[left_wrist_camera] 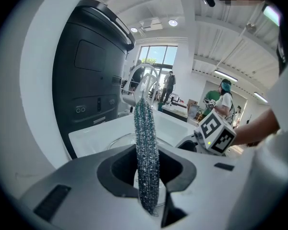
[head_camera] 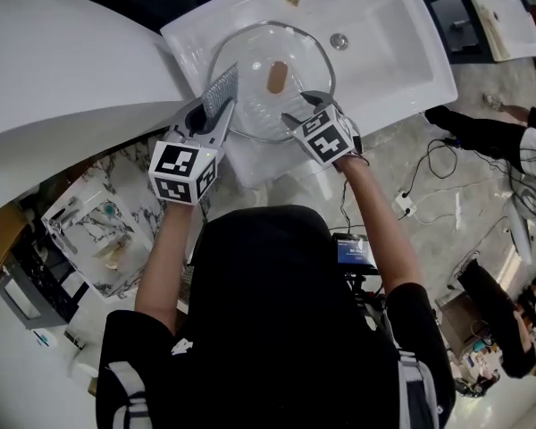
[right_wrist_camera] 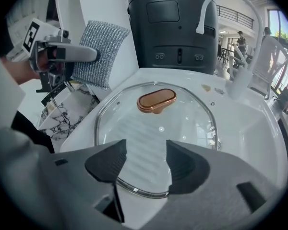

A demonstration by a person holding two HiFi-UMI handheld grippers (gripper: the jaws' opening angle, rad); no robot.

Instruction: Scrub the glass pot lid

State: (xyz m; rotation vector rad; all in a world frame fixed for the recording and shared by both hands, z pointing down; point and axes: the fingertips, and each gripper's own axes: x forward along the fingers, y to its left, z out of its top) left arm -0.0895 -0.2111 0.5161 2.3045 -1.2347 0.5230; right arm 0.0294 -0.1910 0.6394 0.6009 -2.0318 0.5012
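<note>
Round glass pot lid [right_wrist_camera: 158,128], with a metal rim and an oval copper-coloured knob [right_wrist_camera: 156,101], lies flat on the ribbed left part of the glossy white sink [head_camera: 393,56]. Right gripper [right_wrist_camera: 146,164]: ridged pads spread with nothing between them, over the lid's near rim. Left gripper [left_wrist_camera: 146,174] pinches a flat, silvery mesh scrub pad [left_wrist_camera: 145,143] upright by the lid's left rim.

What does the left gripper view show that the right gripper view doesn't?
Only left: the left gripper clamping the sponge edge-on, and the marker cube on the right gripper. Only right: its open, empty jaws, the sponge's flat face and the copper handle. Both: the glass lid, sink and black appliance.
</note>
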